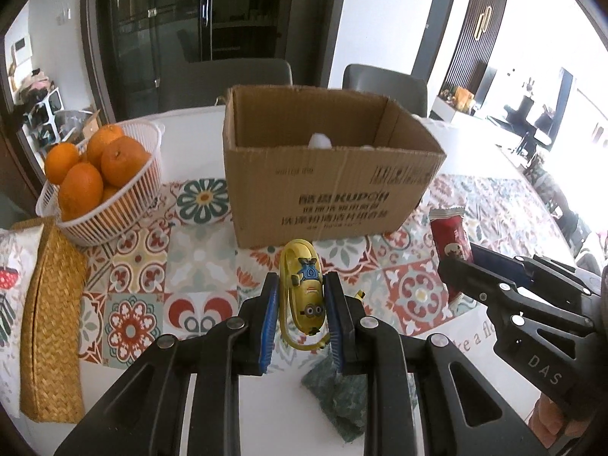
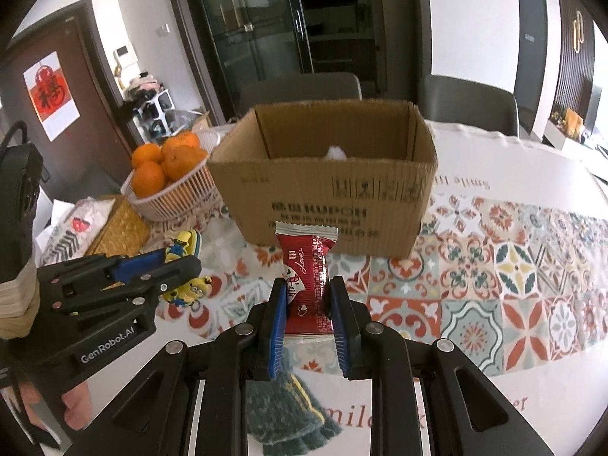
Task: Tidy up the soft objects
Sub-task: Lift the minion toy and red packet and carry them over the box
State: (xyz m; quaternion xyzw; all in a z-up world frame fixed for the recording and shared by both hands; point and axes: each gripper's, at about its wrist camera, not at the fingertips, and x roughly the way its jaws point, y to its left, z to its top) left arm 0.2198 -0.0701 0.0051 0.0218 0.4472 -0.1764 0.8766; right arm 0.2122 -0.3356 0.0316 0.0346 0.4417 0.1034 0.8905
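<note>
Yellow cartoon toy (image 1: 306, 296) is pinched between the left gripper's (image 1: 302, 319) blue pads, and a red snack packet (image 2: 307, 285) is clamped likewise by the right gripper (image 2: 307, 319), both held off the patterned tablecloth (image 2: 494, 266), presumably for dropping into the open cardboard box (image 1: 326, 186) at twelve o'clock. An orange basket (image 1: 102, 186) sits at ten o'clock, a green knitted cloth (image 2: 288, 418) at six; the box's near wall must be cleared.

Left gripper (image 1: 302, 306) clamps yellow minion toy (image 1: 306, 296) w/ cardboard box (image 1: 330, 190) behind

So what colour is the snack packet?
Red, with white crimped ends; the snack packet shows best in the right wrist view.
</note>
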